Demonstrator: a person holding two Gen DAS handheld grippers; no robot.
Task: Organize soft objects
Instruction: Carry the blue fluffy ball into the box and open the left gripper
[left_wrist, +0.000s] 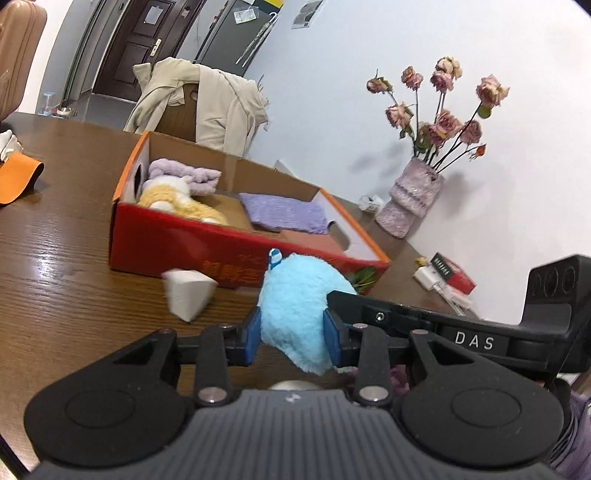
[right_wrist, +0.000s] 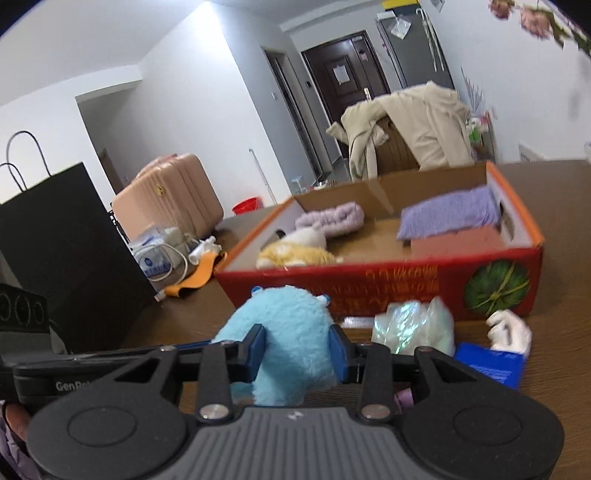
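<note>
A fluffy light-blue plush toy (left_wrist: 295, 291) is held just above the brown table, in front of a red cardboard box (left_wrist: 184, 251). My left gripper (left_wrist: 292, 334) is shut on it, blue pads pressed into its fur on both sides. My right gripper (right_wrist: 298, 349) is shut on the same plush toy (right_wrist: 284, 317) from the other end. The open box (right_wrist: 388, 280) holds a yellow-and-white plush (right_wrist: 295, 254), a lilac rolled band (right_wrist: 332, 219) and a folded purple cloth (right_wrist: 450, 214). A white wedge-shaped sponge (left_wrist: 188, 291) lies by the box's front wall.
A vase of dried roses (left_wrist: 413, 199) and a small red box (left_wrist: 454, 277) stand near the wall. An iridescent bag (right_wrist: 413, 325), a white soft lump (right_wrist: 509, 328) and a blue box (right_wrist: 487, 362) lie before the carton. A black paper bag (right_wrist: 62, 258) stands left; a coat-draped chair (left_wrist: 207, 107) is behind.
</note>
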